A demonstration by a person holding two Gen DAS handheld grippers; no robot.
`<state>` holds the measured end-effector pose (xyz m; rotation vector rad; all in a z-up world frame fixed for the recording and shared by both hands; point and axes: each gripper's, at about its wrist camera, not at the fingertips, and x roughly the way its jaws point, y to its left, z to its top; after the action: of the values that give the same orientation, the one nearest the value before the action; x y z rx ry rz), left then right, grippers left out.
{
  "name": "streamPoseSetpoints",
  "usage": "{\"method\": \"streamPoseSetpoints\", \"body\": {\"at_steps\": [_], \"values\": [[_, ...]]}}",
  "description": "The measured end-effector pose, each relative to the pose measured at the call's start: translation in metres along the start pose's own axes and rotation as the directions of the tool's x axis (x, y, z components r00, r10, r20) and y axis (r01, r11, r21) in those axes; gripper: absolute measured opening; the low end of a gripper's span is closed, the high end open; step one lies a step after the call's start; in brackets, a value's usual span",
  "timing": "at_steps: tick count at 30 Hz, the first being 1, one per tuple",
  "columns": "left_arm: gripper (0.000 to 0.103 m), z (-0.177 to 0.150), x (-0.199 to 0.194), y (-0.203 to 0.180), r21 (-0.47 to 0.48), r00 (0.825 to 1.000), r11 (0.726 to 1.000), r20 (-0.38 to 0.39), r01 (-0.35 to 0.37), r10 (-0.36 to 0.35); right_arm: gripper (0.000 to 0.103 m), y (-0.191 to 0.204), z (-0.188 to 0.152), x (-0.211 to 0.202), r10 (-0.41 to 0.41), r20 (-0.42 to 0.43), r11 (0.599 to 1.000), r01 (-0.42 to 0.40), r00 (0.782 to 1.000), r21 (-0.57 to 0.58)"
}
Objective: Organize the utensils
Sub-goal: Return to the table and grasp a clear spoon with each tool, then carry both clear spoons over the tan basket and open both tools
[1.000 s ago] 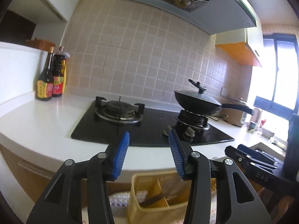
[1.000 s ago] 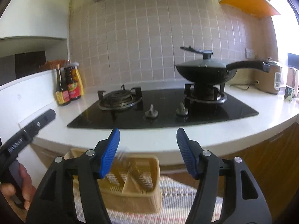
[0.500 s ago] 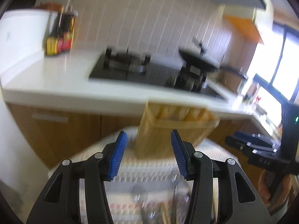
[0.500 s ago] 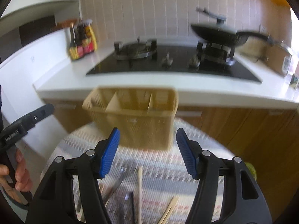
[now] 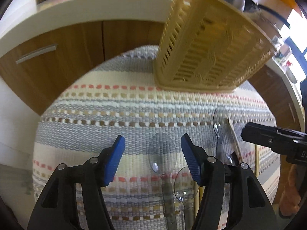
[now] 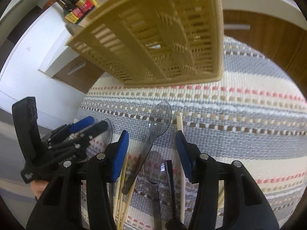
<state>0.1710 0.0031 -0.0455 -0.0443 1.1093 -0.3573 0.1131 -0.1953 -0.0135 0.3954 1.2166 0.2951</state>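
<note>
Clear plastic spoons (image 5: 162, 156) (image 6: 160, 118) and wooden chopsticks (image 6: 180, 153) lie loose on a striped woven mat (image 5: 115, 105) (image 6: 239, 115). A slotted tan utensil basket (image 5: 209, 44) (image 6: 159, 38) stands at the mat's far side. My left gripper (image 5: 152, 158) hovers over one spoon's bowl, its jaws opening, nothing pressed between them. My right gripper (image 6: 151, 151) hangs above a spoon's handle and a second spoon (image 6: 154, 169), jaws closing but not touching anything. Each gripper shows at the edge of the other's view.
Wooden cabinet doors (image 5: 57, 53) and a white counter edge (image 5: 96, 5) rise behind the mat. Sauce bottles (image 6: 76, 7) stand on the counter at the left. A black spoon (image 6: 171, 191) lies among the chopsticks. A hand (image 5: 289, 191) holds the right gripper.
Both grippers have tipped from facing the stove to pointing down at the mat and have sunk toward the utensils. The left jaws have widened; the right jaws have narrowed.
</note>
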Motion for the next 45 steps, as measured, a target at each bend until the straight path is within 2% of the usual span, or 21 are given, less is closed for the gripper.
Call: {"method": "streamPoseSetpoints", "body": {"at_steps": [3, 4, 5, 10, 15, 19, 23, 27, 28, 30, 31, 34, 36, 41, 43, 45], "values": [[0.051, 0.000, 0.006, -0.006, 0.024, 0.999, 0.999, -0.021, -0.031, 0.031, 0.047, 0.000, 0.003, 0.010, 0.009, -0.034, 1.000, -0.008, 0.999, 0.030], [0.043, 0.000, 0.007, -0.009, 0.033, 0.998, 0.999, -0.033, -0.044, 0.045, 0.047, 0.000, 0.007, 0.012, 0.012, -0.041, 0.999, -0.011, 0.999, 0.035], [0.041, 0.000, 0.008, -0.012, 0.043, 0.998, 0.997, -0.029, -0.062, 0.063, 0.047, 0.000, 0.008, 0.015, 0.008, -0.044, 0.999, -0.006, 0.999, 0.039], [0.030, 0.000, 0.009, -0.022, 0.087, 0.990, 0.986, -0.007, -0.141, 0.142, 0.047, 0.009, 0.016, 0.025, -0.075, -0.028, 0.997, 0.075, 0.997, 0.034], [0.029, -0.002, 0.007, -0.026, 0.107, 0.988, 0.982, 0.014, -0.156, 0.155, 0.047, 0.025, 0.024, 0.035, -0.135, -0.026, 0.991, 0.135, 0.990, 0.008], [0.029, -0.003, -0.002, -0.009, 0.076, 0.988, 0.985, 0.033, -0.155, 0.152, 0.046, 0.040, 0.026, 0.051, -0.212, -0.032, 0.977, 0.211, 0.977, -0.023], [0.029, -0.004, -0.014, 0.011, 0.043, 0.990, 0.990, 0.053, -0.134, 0.132, 0.039, 0.054, 0.027, 0.060, -0.278, -0.003, 0.958, 0.277, 0.960, -0.069], [0.029, -0.005, -0.019, 0.015, 0.034, 0.991, 0.993, 0.076, -0.114, 0.112, 0.037, 0.073, 0.019, 0.071, -0.361, 0.041, 0.922, 0.363, 0.932, -0.137], [0.029, -0.005, -0.020, 0.014, 0.036, 0.990, 0.993, 0.083, -0.116, 0.112, 0.033, 0.077, 0.016, 0.075, -0.384, 0.053, 0.909, 0.388, 0.922, -0.153], [0.029, -0.004, -0.023, 0.015, 0.042, 0.988, 0.992, 0.098, -0.121, 0.117, 0.032, 0.081, 0.012, 0.078, -0.397, 0.069, 0.897, 0.403, 0.915, -0.184], [0.029, -0.005, -0.027, 0.014, 0.048, 0.986, 0.990, 0.114, -0.130, 0.124, 0.032, 0.082, 0.010, 0.078, -0.386, 0.069, 0.900, 0.392, 0.920, -0.190], [0.029, -0.008, -0.045, 0.001, 0.078, 0.966, 0.983, 0.214, -0.167, 0.148, 0.032, 0.081, 0.007, 0.069, -0.260, 0.063, 0.948, 0.267, 0.964, -0.170], [0.029, -0.008, -0.058, -0.008, 0.087, 0.953, 0.979, 0.262, -0.182, 0.154, 0.032, 0.081, 0.005, 0.055, -0.222, 0.096, 0.955, 0.236, 0.970, -0.178], [0.029, -0.001, -0.116, -0.019, 0.076, 0.915, 0.989, 0.395, -0.124, 0.084, 0.032, 0.091, -0.002, 0.005, -0.122, 0.208, 0.957, 0.170, 0.971, -0.234], [0.029, 0.007, -0.135, -0.026, 0.080, 0.895, 0.991, 0.442, -0.104, 0.059, 0.032, 0.088, 0.002, -0.018, -0.085, 0.257, 0.957, 0.151, 0.963, -0.247], [0.029, 0.014, -0.160, -0.033, 0.088, 0.870, 0.992, 0.492, -0.087, 0.033, 0.032, 0.093, 0.006, -0.049, -0.046, 0.325, 0.957, 0.135, 0.945, -0.257]]}}
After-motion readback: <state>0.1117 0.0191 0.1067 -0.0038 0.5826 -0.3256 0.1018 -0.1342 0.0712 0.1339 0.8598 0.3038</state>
